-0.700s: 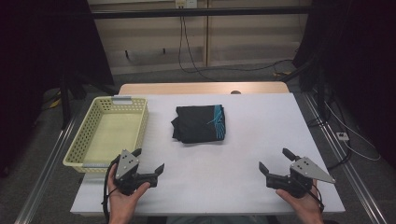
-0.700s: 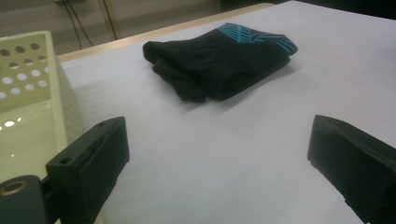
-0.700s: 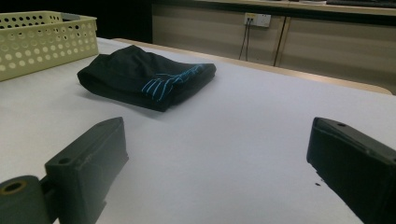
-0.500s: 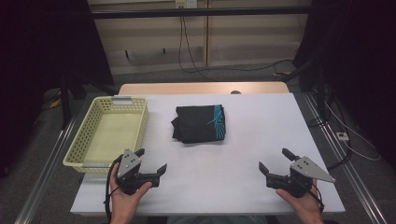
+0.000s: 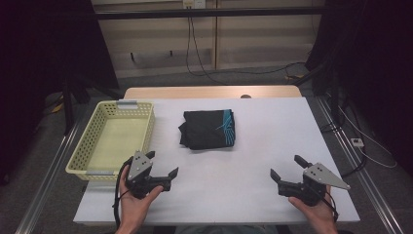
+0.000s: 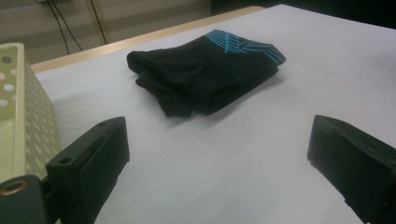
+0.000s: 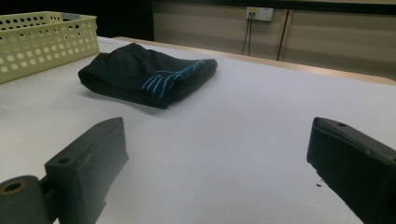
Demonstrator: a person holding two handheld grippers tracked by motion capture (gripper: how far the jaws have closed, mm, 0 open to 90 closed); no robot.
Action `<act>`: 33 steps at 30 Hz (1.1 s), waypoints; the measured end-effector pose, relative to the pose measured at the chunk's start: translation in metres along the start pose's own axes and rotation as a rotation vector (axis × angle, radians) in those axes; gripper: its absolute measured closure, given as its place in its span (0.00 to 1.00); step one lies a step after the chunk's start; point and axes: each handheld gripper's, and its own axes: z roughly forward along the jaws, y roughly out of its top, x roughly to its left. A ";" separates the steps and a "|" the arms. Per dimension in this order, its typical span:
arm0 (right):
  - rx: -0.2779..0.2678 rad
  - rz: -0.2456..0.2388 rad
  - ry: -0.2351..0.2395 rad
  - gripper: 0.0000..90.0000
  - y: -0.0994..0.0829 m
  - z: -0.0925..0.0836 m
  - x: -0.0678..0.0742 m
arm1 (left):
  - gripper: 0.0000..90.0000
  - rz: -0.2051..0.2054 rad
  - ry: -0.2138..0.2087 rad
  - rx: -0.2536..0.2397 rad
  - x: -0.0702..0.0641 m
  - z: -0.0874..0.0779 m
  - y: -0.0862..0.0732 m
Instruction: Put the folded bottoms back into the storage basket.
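Folded black garment (image 5: pixel 208 129) with turquoise print lies flat on the white table (image 5: pixel 253 170), ahead of both sets of fingers and well apart from them. Left gripper (image 5: pixel 161 168): jaws spread wide, nothing between, held just beside the near corner of the yellow basket (image 5: pixel 92 163). Right gripper (image 5: pixel 287 168): jaws likewise wide apart, empty, pointing toward the garment over bare table.

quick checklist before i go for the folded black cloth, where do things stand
1. Left gripper jaws open, nothing between them: ok.
2. Right gripper jaws open, nothing between them: ok.
3. Folded black garment lies flat on the white table, untouched: ok.
4. Bare table between both grippers and the garment: ok.
5. Yellow basket beside the garment holds nothing: ok.
6. How many layers the fold has: cannot tell.
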 end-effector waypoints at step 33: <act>0.028 -0.006 0.015 0.05 0.000 0.008 0.002 | 0.05 -0.043 -0.090 0.148 0.007 0.061 0.023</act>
